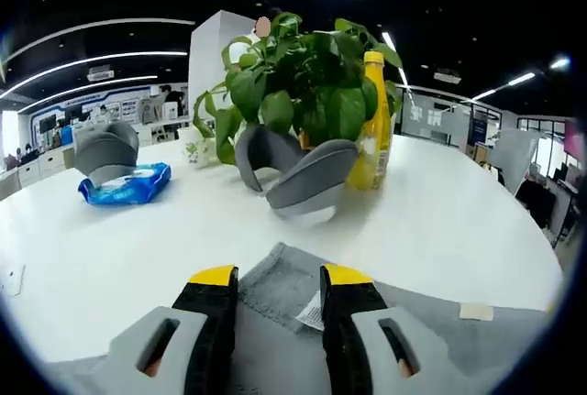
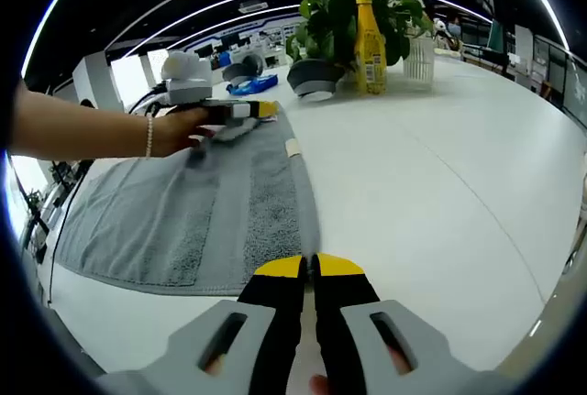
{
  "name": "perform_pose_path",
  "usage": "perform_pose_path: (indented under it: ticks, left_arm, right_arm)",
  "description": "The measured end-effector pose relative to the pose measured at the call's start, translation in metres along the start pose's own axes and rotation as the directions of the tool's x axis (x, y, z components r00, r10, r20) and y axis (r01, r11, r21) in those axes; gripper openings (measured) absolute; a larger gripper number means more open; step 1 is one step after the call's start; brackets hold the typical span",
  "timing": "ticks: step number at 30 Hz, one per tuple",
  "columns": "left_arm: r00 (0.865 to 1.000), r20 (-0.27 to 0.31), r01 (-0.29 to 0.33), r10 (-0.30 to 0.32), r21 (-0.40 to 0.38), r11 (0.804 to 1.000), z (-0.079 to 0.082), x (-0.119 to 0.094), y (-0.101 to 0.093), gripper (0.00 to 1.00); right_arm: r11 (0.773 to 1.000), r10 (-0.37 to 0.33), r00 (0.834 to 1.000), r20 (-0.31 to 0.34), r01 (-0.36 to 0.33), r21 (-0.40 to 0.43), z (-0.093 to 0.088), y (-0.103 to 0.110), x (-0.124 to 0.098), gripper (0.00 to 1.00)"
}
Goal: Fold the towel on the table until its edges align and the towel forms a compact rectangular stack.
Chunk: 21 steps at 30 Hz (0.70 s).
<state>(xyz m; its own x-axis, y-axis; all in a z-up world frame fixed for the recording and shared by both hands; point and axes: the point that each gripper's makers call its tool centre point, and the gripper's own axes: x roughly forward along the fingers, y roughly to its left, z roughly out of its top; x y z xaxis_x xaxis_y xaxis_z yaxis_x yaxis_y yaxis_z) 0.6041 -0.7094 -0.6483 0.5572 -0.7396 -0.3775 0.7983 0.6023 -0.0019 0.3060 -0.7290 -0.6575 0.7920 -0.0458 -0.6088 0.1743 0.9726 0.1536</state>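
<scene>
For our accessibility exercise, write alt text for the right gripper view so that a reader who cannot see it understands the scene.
A grey towel lies on a white table, its near right edge pinched in the right tool, while a person's hand holds the left tool at the towel's far corner. Behind stand a yellow bottle and a leafy plant.

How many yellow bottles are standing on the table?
1. The yellow bottle stands at the far side of the white table, right beside the potted plant. Another bottle could be hidden behind the plant.
</scene>
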Motion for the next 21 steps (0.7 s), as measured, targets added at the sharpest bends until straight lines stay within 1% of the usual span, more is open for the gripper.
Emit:
perform_pose_path:
  ticks: [1, 2, 6, 9, 11, 12, 14, 16, 17, 18, 19, 20, 21]
  left_arm:
    - [1.0, -0.005, 0.0, 0.0, 0.001, 1.0, -0.002, 0.0, 0.0, 0.35]
    - [1.0, 0.005, -0.002, 0.002, 0.008, 1.0, 0.0, 0.0, 0.0, 0.34]
    - [1.0, 0.011, -0.008, 0.008, 0.01, 1.0, 0.001, 0.002, 0.002, 0.31]
    - [1.0, 0.006, -0.001, 0.0, 0.035, 0.999, 0.0, 0.001, 0.0, 0.2]
    - [1.0, 0.006, 0.021, -0.022, 0.058, 0.998, 0.0, 0.002, -0.004, 0.15]
    - [0.999, 0.004, 0.042, -0.042, 0.08, 0.996, 0.0, 0.002, -0.008, 0.12]
    - [0.999, -0.007, 0.046, -0.045, 0.097, 0.994, -0.001, 0.001, -0.008, 0.06]
    - [0.999, -0.016, 0.049, -0.048, 0.106, 0.993, -0.001, -0.001, -0.008, 0.04]
    - [0.999, -0.018, 0.052, -0.05, 0.119, 0.992, 0.0, -0.002, -0.008, 0.04]
    - [0.999, -0.016, 0.051, -0.05, 0.118, 0.992, 0.002, -0.004, -0.008, 0.04]
    - [0.999, -0.009, 0.051, -0.05, 0.11, 0.993, 0.005, -0.006, -0.007, 0.04]
    - [0.999, 0.004, 0.048, -0.048, 0.088, 0.995, 0.009, -0.007, -0.007, 0.04]
    - [0.999, 0.016, 0.045, -0.047, 0.064, 0.997, 0.013, -0.009, -0.006, 0.04]
  right_arm:
    - [1.0, 0.0, 1.0, 0.0, 0.0, -0.002, 0.0, 0.0, 0.0, 0.01]
    - [1.0, 0.0, 1.0, 0.0, 0.0, -0.003, 0.0, 0.0, 0.0, 0.01]
    - [1.0, 0.0, 1.0, -0.001, 0.0, -0.001, 0.0, 0.0, 0.0, 0.01]
    - [1.0, 0.0, 1.0, -0.002, 0.0, -0.004, 0.0, 0.001, 0.0, 0.01]
    - [1.0, -0.002, 1.0, -0.002, 0.002, -0.01, 0.0, 0.001, 0.0, 0.01]
    - [1.0, -0.001, 1.0, -0.004, 0.001, -0.014, -0.001, 0.002, 0.0, 0.01]
    - [1.0, -0.002, 1.0, -0.008, 0.002, -0.02, -0.001, 0.002, 0.0, 0.0]
    - [1.0, -0.004, 1.0, -0.009, 0.004, -0.03, 0.0, 0.003, -0.001, 0.0]
    - [1.0, -0.004, 1.0, -0.015, 0.004, -0.016, 0.0, 0.003, -0.001, 0.0]
    - [1.0, 0.003, 1.0, -0.024, -0.002, 0.018, -0.001, 0.005, -0.001, 0.0]
    - [1.0, 0.012, 1.0, -0.027, -0.011, 0.029, 0.0, 0.005, -0.001, 0.0]
    - [1.0, 0.008, 1.0, -0.022, -0.008, 0.022, 0.002, 0.004, -0.003, 0.0]
    - [1.0, 0.006, 1.0, -0.002, -0.005, 0.02, 0.006, 0.004, -0.005, 0.0]
